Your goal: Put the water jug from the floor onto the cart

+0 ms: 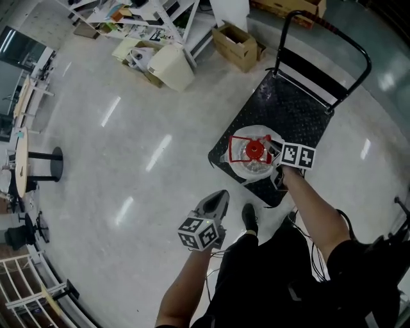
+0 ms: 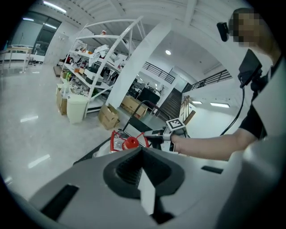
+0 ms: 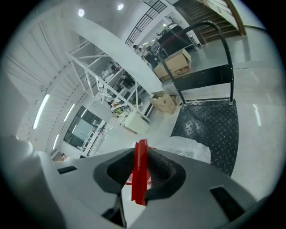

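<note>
The clear water jug, with a red cap and a red carry handle, is over the near corner of the black cart. I cannot tell whether it rests on the deck. My right gripper is shut on that red handle, with the jug's body just below the jaws and the cart deck beyond. My left gripper hangs apart over the floor, left of the cart, its jaws shut with nothing in them. It points at the jug.
The cart's upright push handle stands at its far end. Cardboard boxes, a white bin and a white shelving rack lie beyond on the floor. A round-based table stands far left. The person's shoe is beside the cart.
</note>
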Demonstrator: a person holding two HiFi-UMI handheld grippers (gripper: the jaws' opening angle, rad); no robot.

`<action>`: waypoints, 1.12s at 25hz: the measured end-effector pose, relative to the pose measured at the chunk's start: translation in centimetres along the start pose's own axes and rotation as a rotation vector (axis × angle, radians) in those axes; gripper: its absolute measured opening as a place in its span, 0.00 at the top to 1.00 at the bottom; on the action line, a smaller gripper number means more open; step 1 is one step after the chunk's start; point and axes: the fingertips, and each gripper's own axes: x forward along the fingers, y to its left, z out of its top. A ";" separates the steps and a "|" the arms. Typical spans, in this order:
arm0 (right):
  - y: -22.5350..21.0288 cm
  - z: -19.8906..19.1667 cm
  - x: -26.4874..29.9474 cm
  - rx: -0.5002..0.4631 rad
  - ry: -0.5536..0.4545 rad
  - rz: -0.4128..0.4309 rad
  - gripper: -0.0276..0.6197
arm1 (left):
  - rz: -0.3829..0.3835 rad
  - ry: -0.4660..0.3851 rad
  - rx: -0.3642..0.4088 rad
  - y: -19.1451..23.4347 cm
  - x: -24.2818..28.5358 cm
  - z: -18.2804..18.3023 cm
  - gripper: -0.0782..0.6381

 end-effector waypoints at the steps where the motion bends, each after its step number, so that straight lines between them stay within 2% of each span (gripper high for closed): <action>1: -0.9 0.4 -0.3 0.009 -0.014 -0.013 0.83 | -0.007 -0.001 -0.007 -0.2 0.3 0.1 0.89; 5: -3.9 1.5 -1.4 0.035 -0.041 -0.024 0.83 | -0.032 0.009 0.030 -1.6 1.5 0.4 0.89; 9: -5.4 1.7 -2.0 -0.008 -0.021 -0.054 0.83 | -0.052 0.013 0.043 -3.1 2.4 0.9 0.89; 12: -7.3 1.5 -2.9 -0.064 0.004 -0.119 0.83 | -0.068 0.002 0.058 -4.5 2.8 1.5 0.89; 15: -7.9 1.7 -3.6 -0.125 0.019 -0.128 0.82 | -0.071 -0.008 0.074 -5.7 3.2 2.2 0.89; 19: -8.9 2.9 -6.4 -0.225 0.017 -0.190 0.82 | -0.078 -0.020 0.092 -7.6 3.7 3.5 0.89; 24: -7.7 7.3 -13.2 -0.275 -0.121 -0.173 0.82 | -0.145 -0.083 0.135 -11.0 4.2 6.6 0.89; 28: -5.0 11.2 -20.8 -0.313 -0.261 -0.126 0.82 | -0.221 -0.123 0.225 -15.6 5.1 9.0 0.89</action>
